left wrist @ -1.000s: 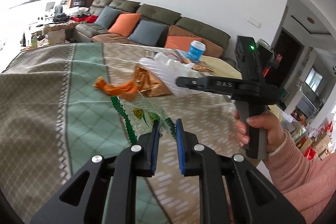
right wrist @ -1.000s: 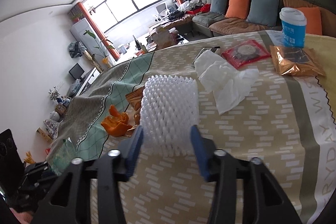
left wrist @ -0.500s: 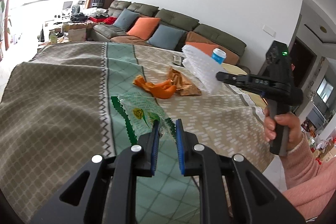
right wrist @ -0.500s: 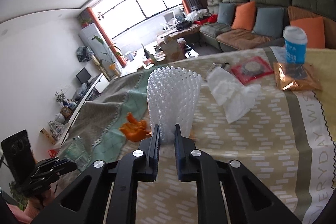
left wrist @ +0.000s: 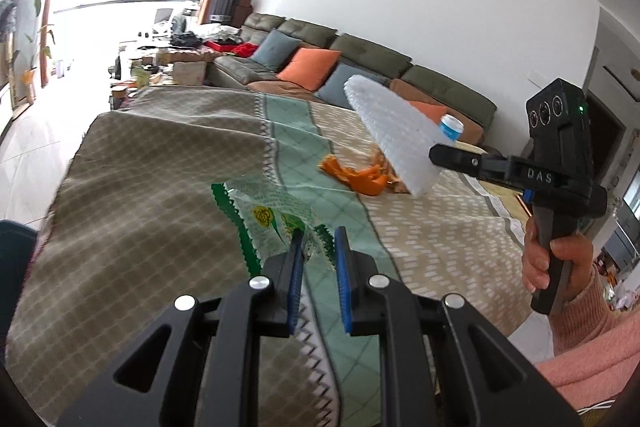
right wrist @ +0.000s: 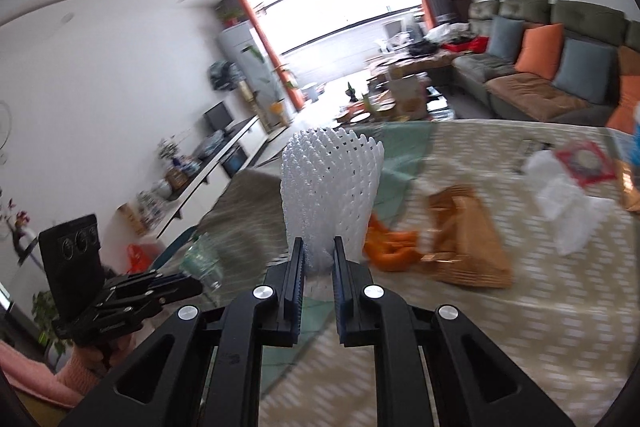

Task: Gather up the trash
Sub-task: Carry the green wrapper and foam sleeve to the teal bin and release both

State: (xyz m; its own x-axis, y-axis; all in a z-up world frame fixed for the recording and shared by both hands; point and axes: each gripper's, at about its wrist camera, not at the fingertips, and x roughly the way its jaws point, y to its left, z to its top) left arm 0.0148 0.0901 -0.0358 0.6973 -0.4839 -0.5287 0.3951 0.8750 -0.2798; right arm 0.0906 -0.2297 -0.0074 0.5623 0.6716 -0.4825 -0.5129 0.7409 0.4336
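My left gripper is shut on a clear plastic wrapper with green zigzag edges, held just above the tablecloth. My right gripper is shut on the lower end of a white foam fruit net, which stands up in the air above the table. The left wrist view shows that net and the right gripper at the right, held by a hand in a pink sleeve. In the right wrist view the left gripper and its wrapper are low on the left.
Orange peel, a golden-brown wrapper, a white tissue and a red packet lie on the cloth. A blue cup stands at the far end. A sofa with cushions is behind the table.
The right gripper closed on the foam net and lifted it off the table, swinging left. The left gripper kept its wrapper and drew back towards the table's near end.
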